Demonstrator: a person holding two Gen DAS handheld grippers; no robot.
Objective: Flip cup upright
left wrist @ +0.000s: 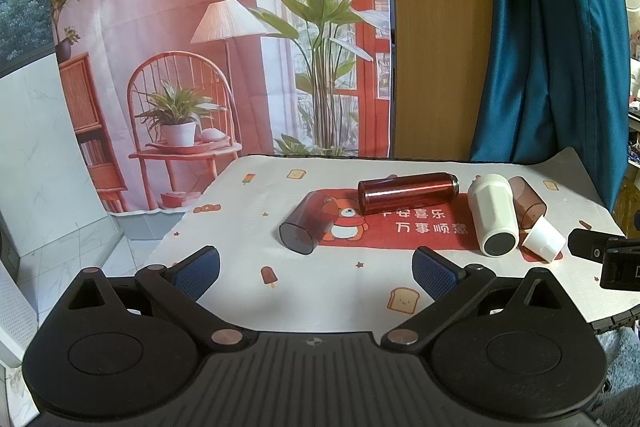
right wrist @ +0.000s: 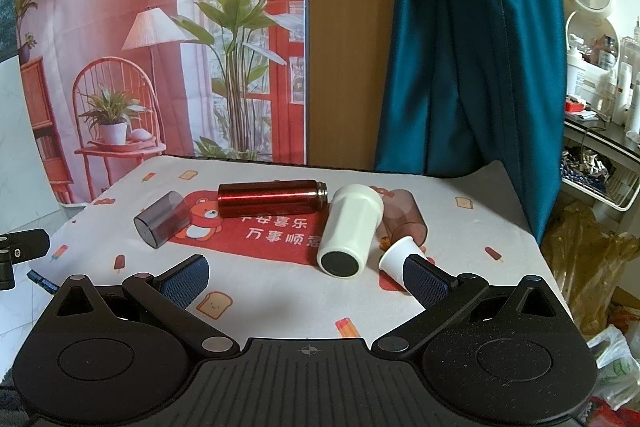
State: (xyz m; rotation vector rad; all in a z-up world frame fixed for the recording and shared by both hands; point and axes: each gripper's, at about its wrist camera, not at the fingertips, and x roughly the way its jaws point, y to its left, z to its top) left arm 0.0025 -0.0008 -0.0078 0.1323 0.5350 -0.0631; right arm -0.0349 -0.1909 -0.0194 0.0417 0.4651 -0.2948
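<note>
Several cups lie on their sides on the table: a dark translucent cup (left wrist: 301,223) (right wrist: 162,219), a red metal bottle (left wrist: 408,192) (right wrist: 272,203), a big white cup (left wrist: 493,214) (right wrist: 350,233), a brown translucent cup (left wrist: 528,202) (right wrist: 405,218) and a small white cup (left wrist: 545,238) (right wrist: 396,259). My left gripper (left wrist: 316,269) is open and empty, hovering in front of the dark cup. My right gripper (right wrist: 306,277) is open and empty; its right finger (right wrist: 426,281) overlaps the small white cup in view.
A printed cloth (left wrist: 344,283) with a red bear panel covers the table. A backdrop hangs behind, a teal curtain (right wrist: 472,47) at the right rear. Shelves and bags stand beyond the right table edge. The right gripper shows in the left view (left wrist: 608,255).
</note>
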